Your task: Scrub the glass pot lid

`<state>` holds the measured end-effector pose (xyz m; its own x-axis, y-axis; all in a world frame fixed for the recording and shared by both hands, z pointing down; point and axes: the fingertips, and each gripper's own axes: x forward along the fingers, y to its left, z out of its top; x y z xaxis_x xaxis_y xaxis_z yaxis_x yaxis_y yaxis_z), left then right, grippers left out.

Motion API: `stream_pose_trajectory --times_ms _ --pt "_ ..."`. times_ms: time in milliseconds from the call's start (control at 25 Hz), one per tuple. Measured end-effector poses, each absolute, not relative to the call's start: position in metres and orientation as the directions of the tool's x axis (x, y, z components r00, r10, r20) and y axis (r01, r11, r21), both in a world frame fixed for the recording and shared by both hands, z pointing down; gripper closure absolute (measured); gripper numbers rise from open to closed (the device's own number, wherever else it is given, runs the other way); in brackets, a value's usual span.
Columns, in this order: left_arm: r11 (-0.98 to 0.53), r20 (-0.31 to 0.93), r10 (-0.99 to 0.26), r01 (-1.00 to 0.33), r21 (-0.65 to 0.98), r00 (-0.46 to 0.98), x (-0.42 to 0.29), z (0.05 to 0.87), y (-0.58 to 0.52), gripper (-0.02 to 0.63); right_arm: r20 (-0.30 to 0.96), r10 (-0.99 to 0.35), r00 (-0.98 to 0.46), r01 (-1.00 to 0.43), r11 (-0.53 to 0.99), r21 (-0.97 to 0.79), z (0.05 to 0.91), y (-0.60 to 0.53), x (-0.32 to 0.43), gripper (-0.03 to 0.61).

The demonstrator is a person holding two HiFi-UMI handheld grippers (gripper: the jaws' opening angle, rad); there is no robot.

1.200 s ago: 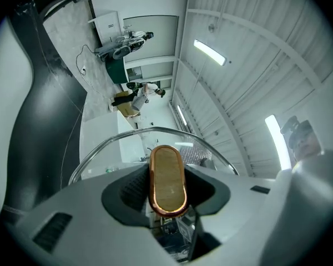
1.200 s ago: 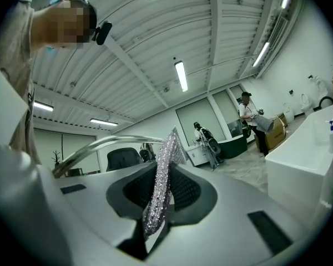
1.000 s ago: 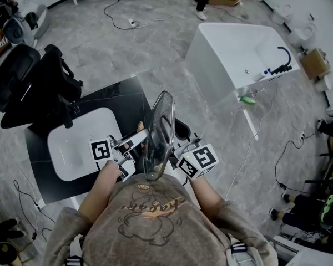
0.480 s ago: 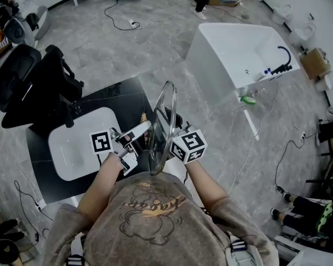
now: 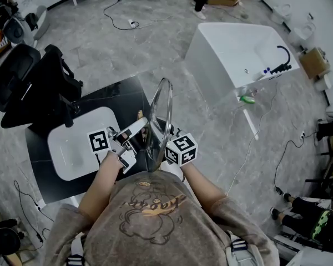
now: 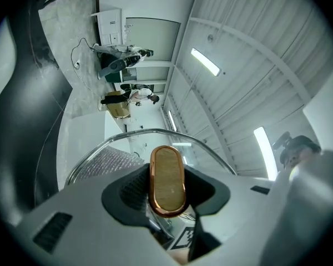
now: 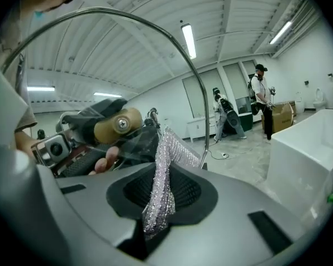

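My left gripper (image 6: 166, 190) is pinching the wooden knob (image 6: 167, 179) of the glass lid (image 5: 158, 121). The lid stands on edge in the air above the black table (image 5: 108, 96) (about the middle of the head view). My right gripper (image 7: 158, 204), at 4 o'clock from the lid, is clamped on a silvery scrubbing cloth (image 7: 164, 165), whose free end seems to touch the glass. A white basin (image 5: 77, 143) lies at the lid's 9 o'clock.
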<state>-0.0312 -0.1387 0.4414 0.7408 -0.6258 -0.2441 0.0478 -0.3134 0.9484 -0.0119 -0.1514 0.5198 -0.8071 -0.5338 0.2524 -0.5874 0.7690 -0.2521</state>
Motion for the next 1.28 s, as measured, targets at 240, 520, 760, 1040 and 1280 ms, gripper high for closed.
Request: stream_pose_trajectory --times_ms 240,520,760,1040,1280 --pt "-0.292 -0.255 -0.667 0.069 0.954 0.700 -0.044 0.448 -0.144 0.436 0.268 -0.456 -0.849 -0.522 0.802 -0.289 0.523 -0.129 -0.021 0.503" --pt "-0.282 -0.254 -0.707 0.065 0.957 0.661 -0.064 0.456 -0.150 0.434 0.277 -0.334 -0.901 -0.416 0.848 -0.328 0.522 -0.092 -0.036 0.503" --pt "-0.272 -0.250 -0.738 0.064 0.960 0.627 -0.082 0.460 -0.153 0.436 0.244 -0.221 -0.944 -0.305 0.867 -0.395 0.504 -0.066 -0.042 0.502" --pt "-0.250 -0.239 -0.759 0.068 0.966 0.606 -0.093 0.469 -0.149 0.436 0.137 -0.144 -0.980 -0.193 0.849 -0.492 0.467 -0.048 -0.039 0.503" --pt "-0.234 -0.236 -0.756 0.084 0.968 0.611 -0.092 0.477 -0.142 0.436 0.041 -0.178 -0.983 -0.173 0.840 -0.514 0.431 -0.056 -0.036 0.503"
